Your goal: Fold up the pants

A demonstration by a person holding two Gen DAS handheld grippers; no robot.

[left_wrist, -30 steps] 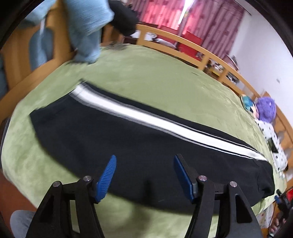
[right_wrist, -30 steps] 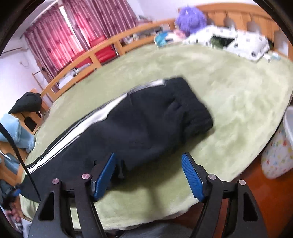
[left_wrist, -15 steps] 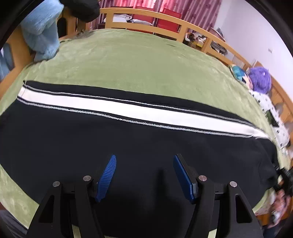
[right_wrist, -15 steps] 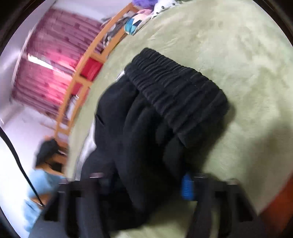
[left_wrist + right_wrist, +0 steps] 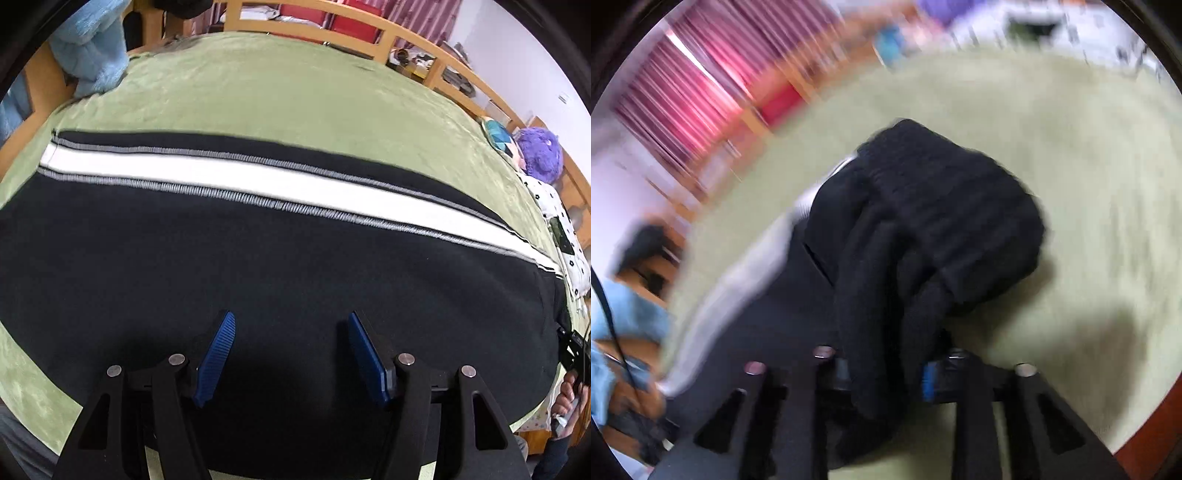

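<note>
Green bedcover (image 5: pixel 295 96) spread over a wooden-railed bed (image 5: pixel 373 40); red curtains behind, a blue towel (image 5: pixel 92 59) at the far left corner, a purple plush (image 5: pixel 541 155) at the right end. Pants (image 5: pixel 258 266) are laid flat lengthwise across the cover, black with a white side stripe (image 5: pixel 236 181) on the far side, the near edge close to the bed's front. Left gripper (image 5: pixel 290 350) is seen low over the near part of the cloth, jaws spread wide, nothing between the blue pads (image 5: pixel 218 354); contact with the fabric cannot be told. In the right wrist view, heavily blurred, the right gripper (image 5: pixel 886 369) is closed on a bunched fold of black fabric near the waistband (image 5: pixel 960 199), which is rumpled and partly raised off the cover. Step judged: the first grasp for a fold, with one end taken and the other not yet. Next move is judged to call for the left jaws to be lowered onto the near edge and closed on both layers, so that the cloth can be carried over evenly. Uneven pull from the one held end would skew the stripe.
</note>
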